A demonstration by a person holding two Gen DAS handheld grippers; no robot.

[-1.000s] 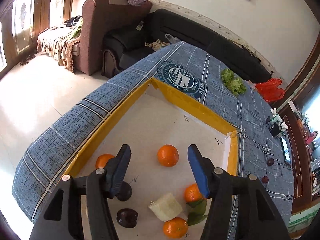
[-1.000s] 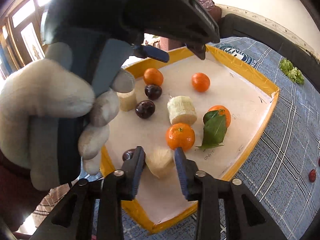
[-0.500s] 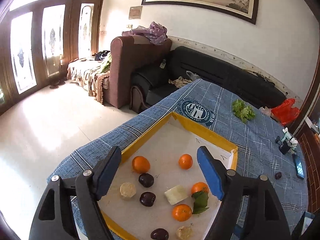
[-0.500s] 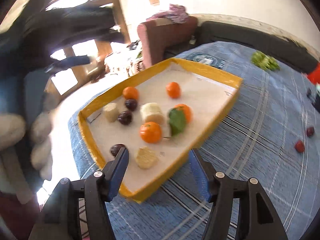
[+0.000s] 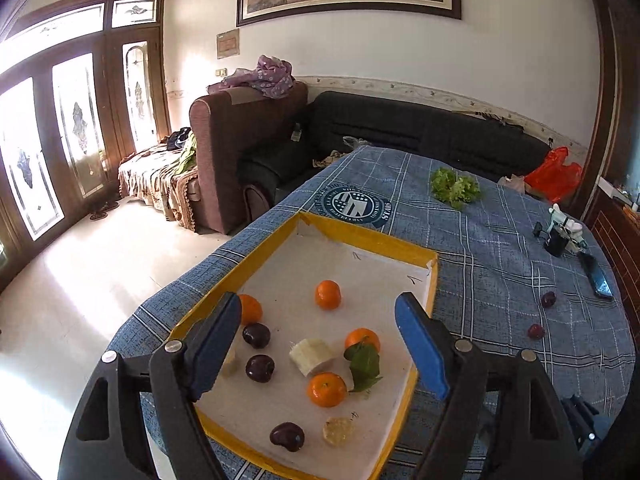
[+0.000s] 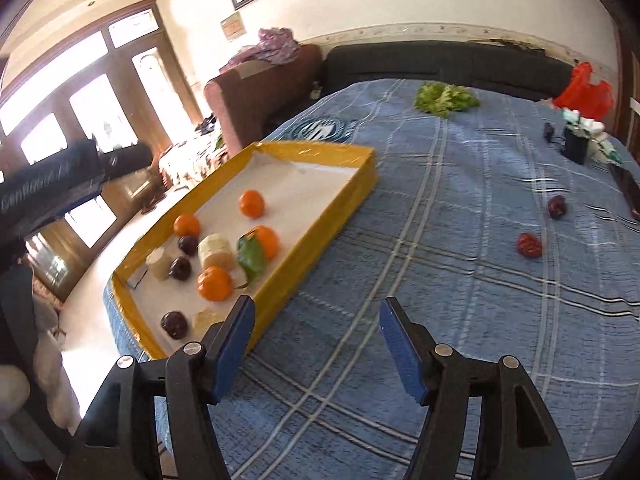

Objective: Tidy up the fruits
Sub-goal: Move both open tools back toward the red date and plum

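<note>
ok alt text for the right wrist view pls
The open right claw hovers empty over a blue plaid cloth, beside a yellow-rimmed tray holding oranges, dark plums and pale chunks. Two dark red fruits lie loose on the cloth.

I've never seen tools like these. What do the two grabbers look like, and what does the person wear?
Both the left gripper and right gripper are black plastic frames with silver rivets and blue-padded jaws. A white knitted glove covers one hand.
</note>
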